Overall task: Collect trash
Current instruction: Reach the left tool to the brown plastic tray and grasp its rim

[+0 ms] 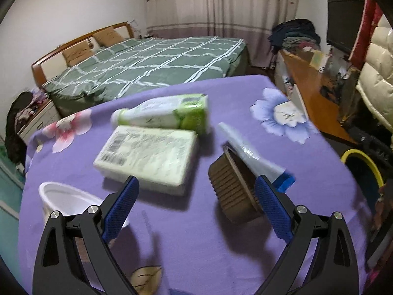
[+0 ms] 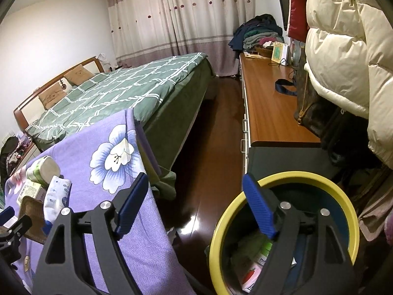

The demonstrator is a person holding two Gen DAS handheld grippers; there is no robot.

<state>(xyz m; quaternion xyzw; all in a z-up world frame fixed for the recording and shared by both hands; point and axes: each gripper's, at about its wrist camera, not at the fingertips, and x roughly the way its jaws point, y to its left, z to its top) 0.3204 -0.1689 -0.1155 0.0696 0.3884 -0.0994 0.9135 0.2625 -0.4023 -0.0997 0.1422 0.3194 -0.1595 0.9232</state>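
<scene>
Left wrist view: left gripper (image 1: 196,194) hung over the purple floral cloth (image 1: 196,245) on the table, pitched steeply down, jaws wide apart with nothing between the blue pads. Bare cloth lay in the gap. Frame was motion-blurred.

Trash on the cloth, left to right:
- white cup (image 1: 63,199), behind the left finger
- white rectangular pack (image 1: 147,154) lying flat just ahead of the gripper; barcode on the near left corner, dense print too blurred to read
- green-and-white bottle (image 1: 167,113) on its side, touching the pack's far edge; label unreadable
- brown ribbed paper cup (image 1: 228,186) tipped on its side, just inside the right finger
- white-and-blue wrapper (image 1: 248,157) resting across the cup's rim, its blue end behind the right fingertip

Yellow rim of the bin (image 1: 363,162) showed off the table's right edge.

Right wrist view: right gripper (image 2: 195,186) pointed down past the table edge, over the wooden floor (image 2: 211,147) and the near rim of the yellow-rimmed bin (image 2: 221,221). Jaws spread wide, nothing held; right finger sat over the bin opening, left finger over the hanging cloth. Bin already held trash: a green-and-white pack with partial lettering I couldn't read and a wrapper with a red fruit picture. Same bottle, pack, cup and wrapper visible at far left on the table, with the left gripper's black frame beside them.
</scene>
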